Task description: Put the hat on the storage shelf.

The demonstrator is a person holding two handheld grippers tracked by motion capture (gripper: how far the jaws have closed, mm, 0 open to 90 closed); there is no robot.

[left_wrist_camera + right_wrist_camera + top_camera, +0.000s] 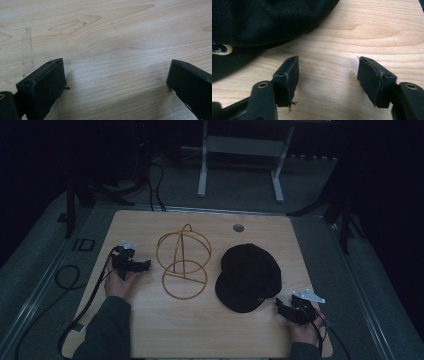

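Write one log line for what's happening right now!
left gripper: open, empty, beside wire stand | right gripper: open, empty, beside black cap | nothing held

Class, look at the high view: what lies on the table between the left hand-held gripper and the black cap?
The gold wire hat stand lies between the left hand-held gripper and the black cap; the high view shows this.

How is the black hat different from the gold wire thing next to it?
The black fabric cap is solid, soft cloth, while the golden wire hat stand is an open frame of thin hoops that you can see the table through. The cap is dark; the stand is shiny gold. The cap lies low and flat, while the stand rises up in a dome. Both rest on the light wooden table, side by side, untouched by either gripper.
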